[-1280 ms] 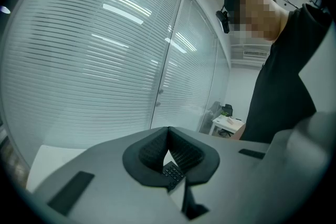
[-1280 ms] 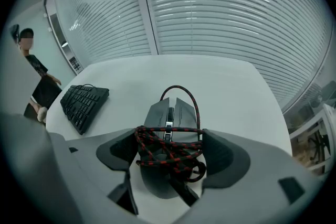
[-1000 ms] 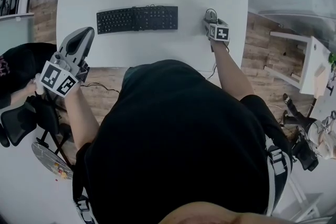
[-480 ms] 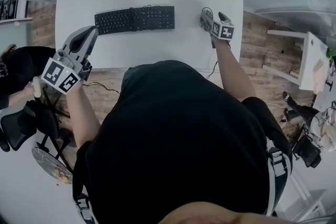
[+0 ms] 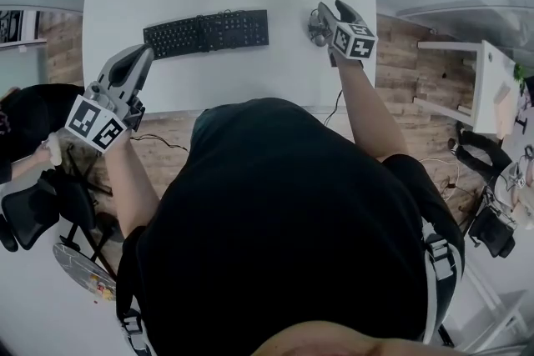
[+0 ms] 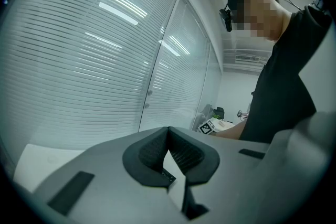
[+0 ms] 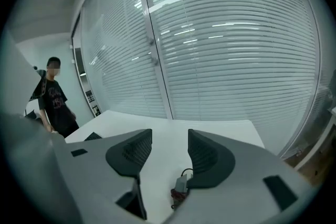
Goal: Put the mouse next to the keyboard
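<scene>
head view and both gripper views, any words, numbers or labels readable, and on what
No text can be read.
Keyboard: key legends too small.
Marker cubes: black-and-white square patterns, no letters.
Shirt of the person far off in the right gripper view: print blurred.

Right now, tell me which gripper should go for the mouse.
Right. The right gripper hangs just beside the mouse, its jaws apart after just closing partway, nothing between them. The left gripper, shut, is beyond the far end of the keyboard.
</scene>
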Tool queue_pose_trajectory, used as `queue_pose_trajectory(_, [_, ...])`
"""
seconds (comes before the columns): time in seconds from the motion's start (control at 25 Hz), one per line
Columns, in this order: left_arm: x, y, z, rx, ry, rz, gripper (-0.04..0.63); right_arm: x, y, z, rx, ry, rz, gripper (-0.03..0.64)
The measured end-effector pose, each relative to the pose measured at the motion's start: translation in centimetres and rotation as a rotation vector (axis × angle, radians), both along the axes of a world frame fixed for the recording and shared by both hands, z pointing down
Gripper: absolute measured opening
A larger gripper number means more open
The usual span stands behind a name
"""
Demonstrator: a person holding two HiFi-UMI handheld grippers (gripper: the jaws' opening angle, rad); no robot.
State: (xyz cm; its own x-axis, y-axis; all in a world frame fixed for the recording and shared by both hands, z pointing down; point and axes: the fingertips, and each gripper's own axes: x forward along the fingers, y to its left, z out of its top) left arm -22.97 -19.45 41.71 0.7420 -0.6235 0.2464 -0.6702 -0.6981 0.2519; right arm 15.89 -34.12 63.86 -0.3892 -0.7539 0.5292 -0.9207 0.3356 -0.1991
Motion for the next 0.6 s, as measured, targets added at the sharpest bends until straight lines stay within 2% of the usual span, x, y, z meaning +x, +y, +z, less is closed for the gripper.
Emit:
queue_pose_trajectory(0.36, [1.4,0.8,-0.7,0.015,0.009,0.014,0.021,0.3,1.2,-6.0,0.104,-0.034,-0.027,0.193])
queue_pose_trajectory(0.6, [2.9,1.5,-0.9,0.025,0.019,0.037,0.021,1.2,3.1,-8.1,0.136,-0.044,-0.03,0.189])
